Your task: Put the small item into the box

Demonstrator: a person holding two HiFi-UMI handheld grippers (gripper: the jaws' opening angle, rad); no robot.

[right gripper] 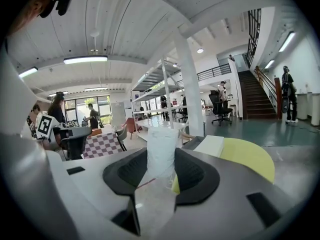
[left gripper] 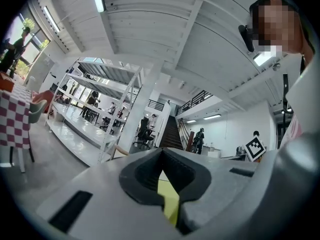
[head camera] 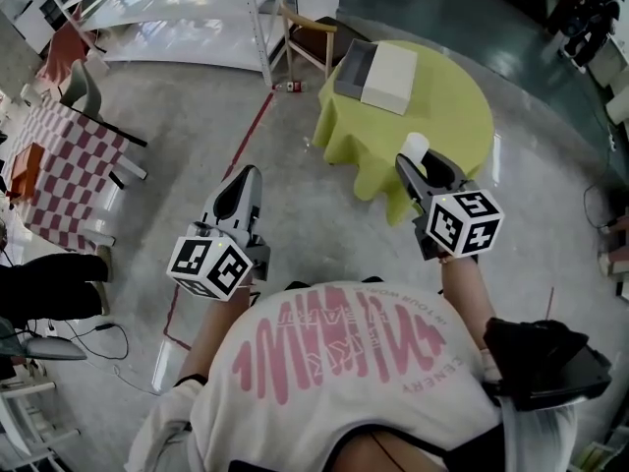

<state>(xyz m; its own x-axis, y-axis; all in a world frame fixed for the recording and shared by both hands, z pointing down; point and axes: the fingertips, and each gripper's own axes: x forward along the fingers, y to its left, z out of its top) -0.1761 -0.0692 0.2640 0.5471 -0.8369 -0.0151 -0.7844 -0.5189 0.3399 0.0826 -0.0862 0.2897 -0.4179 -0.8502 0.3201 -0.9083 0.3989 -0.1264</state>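
**Inspector:** Nearest first: what can't be verified?

**Assessor:** The person's shirt (head camera: 344, 362) is cut off at the lower edge of the head view. The lower end of the small item (right gripper: 161, 154) is buried between the jaws, and its contents cannot be made out. Farther off, a white lid (head camera: 390, 77) lies over the right part of the box (head camera: 350, 67), so most of the interior is unseen.

**Inspector:** Condition of the item?

**Assessor:** A small translucent white packet, crinkled, with a thin red line on it, standing upright. The right gripper (head camera: 407, 162) is clamped on it. It is held in the air at the near edge of the green table (head camera: 447, 116), well apart from the box.

**Inspector:** The other tongs?

**Assessor:** Left gripper (head camera: 250, 173): tips together, nothing between them, over the floor (head camera: 324, 214).

**Inspector:** Count?

**Assessor:** Two grippers, one item, one green table, one box at the table's far left edge, and one wooden chair (head camera: 310, 29) beyond it.
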